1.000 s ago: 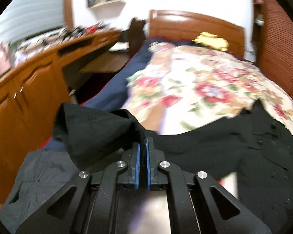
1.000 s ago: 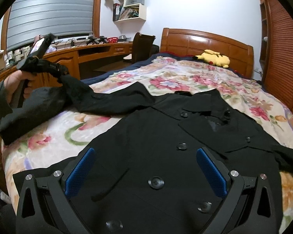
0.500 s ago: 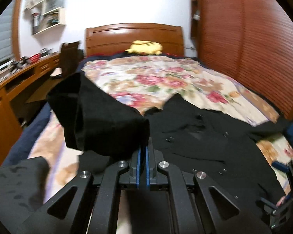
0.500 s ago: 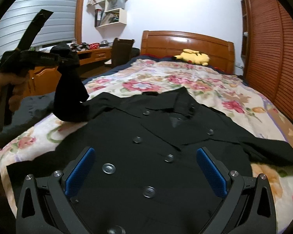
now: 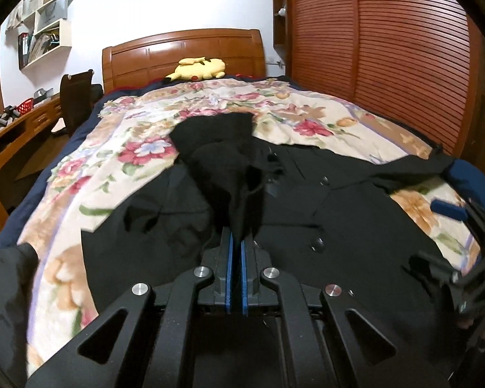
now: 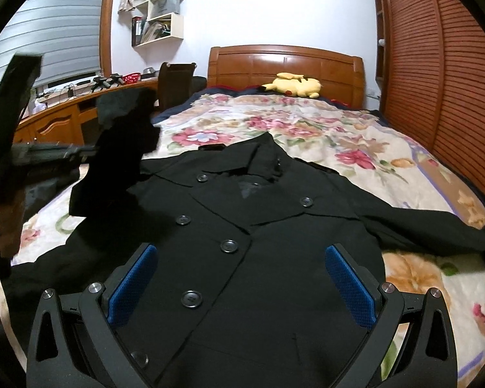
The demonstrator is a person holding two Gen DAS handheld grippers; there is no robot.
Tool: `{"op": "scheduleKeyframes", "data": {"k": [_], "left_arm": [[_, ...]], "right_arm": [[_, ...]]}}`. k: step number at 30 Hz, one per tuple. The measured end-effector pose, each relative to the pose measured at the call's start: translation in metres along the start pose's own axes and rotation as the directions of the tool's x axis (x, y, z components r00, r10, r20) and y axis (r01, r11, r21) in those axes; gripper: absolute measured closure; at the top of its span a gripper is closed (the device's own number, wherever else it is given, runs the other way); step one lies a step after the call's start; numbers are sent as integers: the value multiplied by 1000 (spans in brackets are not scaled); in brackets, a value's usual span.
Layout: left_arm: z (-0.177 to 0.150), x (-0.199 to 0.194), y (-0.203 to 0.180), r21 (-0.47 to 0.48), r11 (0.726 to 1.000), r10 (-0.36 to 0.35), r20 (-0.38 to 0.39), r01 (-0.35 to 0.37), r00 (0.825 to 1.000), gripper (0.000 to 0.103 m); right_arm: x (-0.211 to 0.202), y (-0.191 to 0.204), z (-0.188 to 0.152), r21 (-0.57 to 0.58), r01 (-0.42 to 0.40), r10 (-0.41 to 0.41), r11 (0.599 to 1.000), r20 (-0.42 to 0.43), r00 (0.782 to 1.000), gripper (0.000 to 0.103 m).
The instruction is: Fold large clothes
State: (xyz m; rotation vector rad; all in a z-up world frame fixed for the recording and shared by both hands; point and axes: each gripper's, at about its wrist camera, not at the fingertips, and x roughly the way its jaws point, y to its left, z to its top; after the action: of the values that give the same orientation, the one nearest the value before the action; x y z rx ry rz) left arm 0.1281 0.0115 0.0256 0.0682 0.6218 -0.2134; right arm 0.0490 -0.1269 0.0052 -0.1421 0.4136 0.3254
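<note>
Folding the left sleeve inward: the left gripper, pads clamped on the cuff, should lay it flat across the black coat spread on the floral bedspread, toward 12 o'clock, while the right gripper hovers wide apart, holding nothing.

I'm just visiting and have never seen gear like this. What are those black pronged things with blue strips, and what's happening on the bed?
They are hand-held grippers, one in each of a person's hands, each with a camera looking along its jaws. The left gripper has its jaws shut on the sleeve of a black coat, lifted over the coat's front. The right gripper hovers above the coat, jaws open, holding nothing. The coat lies spread, buttons up, on a floral bedspread, with a yellow plush toy near the headboard.
</note>
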Motion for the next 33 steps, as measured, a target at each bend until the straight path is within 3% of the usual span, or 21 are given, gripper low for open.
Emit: {"op": "scheduleKeyframes", "data": {"k": [10, 11, 13, 15, 17, 19, 20, 21, 33], "left_arm": [[-38, -1, -11, -26, 1000, 9, 6, -9, 1000, 98], [-43, 0, -11, -28, 999, 15, 2, -15, 1000, 95], [-48, 4, -12, -21, 999, 33, -15, -34, 999, 84], [-52, 6, -9, -20, 998, 52, -22, -52, 998, 63], [-54, 2, -3, -47, 998, 29, -1, -29, 1000, 55], [-55, -5, 4, -67, 997, 25, 13, -24, 1000, 40], [-55, -8, 6, -67, 997, 33, 26, -31, 999, 26], [-56, -13, 9, -69, 997, 43, 44, -40, 998, 21], [-74, -29, 50, -106, 988, 117, 41, -112, 992, 21]], "right_arm": [[-1, -5, 3, 14, 1, -1, 1000, -3, 1000, 0], [0, -6, 4, 15, 0, 0, 1000, -4, 1000, 0], [3, -7, 7, 17, -1, 1, 1000, -6, 1000, 0], [4, -6, 7, 18, -3, 3, 1000, -6, 1000, 0], [5, -6, 8, 19, -8, 8, 1000, -6, 1000, 0], [7, -8, 10, 19, -18, 18, 1000, -7, 1000, 0], [8, -8, 11, 18, -25, 25, 1000, -7, 1000, 0], [9, -9, 12, 16, -32, 32, 999, -6, 999, 0], [19, -3, 15, 16, -141, 141, 990, 7, 990, 10]]}}
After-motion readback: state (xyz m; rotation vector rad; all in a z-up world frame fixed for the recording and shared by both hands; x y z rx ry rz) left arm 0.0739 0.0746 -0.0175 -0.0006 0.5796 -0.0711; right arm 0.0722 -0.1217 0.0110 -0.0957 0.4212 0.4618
